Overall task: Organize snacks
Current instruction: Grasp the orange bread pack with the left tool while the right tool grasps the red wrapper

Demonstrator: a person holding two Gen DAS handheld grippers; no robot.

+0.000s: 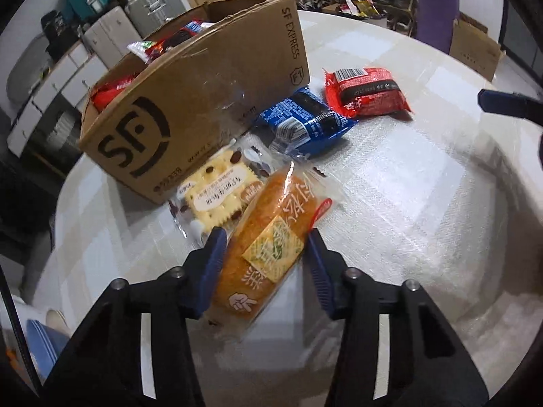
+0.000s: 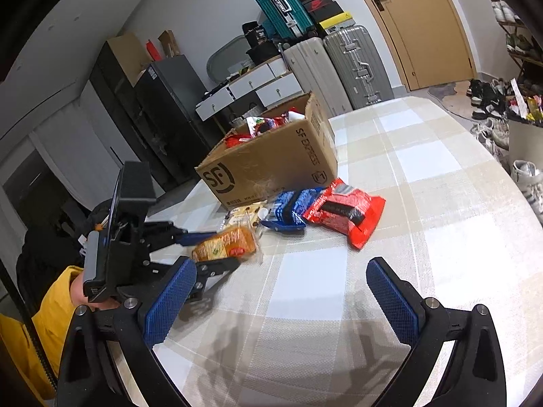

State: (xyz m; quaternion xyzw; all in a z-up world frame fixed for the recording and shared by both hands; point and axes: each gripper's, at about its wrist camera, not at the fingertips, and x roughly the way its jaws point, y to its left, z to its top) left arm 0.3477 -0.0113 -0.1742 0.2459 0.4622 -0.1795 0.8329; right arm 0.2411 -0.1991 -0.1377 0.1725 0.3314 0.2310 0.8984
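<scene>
Left gripper (image 1: pixel 266 257) narrowly straddles the bread packet (image 1: pixel 268 237), whose long axis runs between its pads; right gripper (image 2: pixel 281 302) stands wide, empty.

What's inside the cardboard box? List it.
Above the rim of the cardboard box show red snack packets, a dark-and-blue packet and a clear-ended wrapper. The box's front wall hides everything lower down, so the count and the bottom layer cannot be seen.
</scene>
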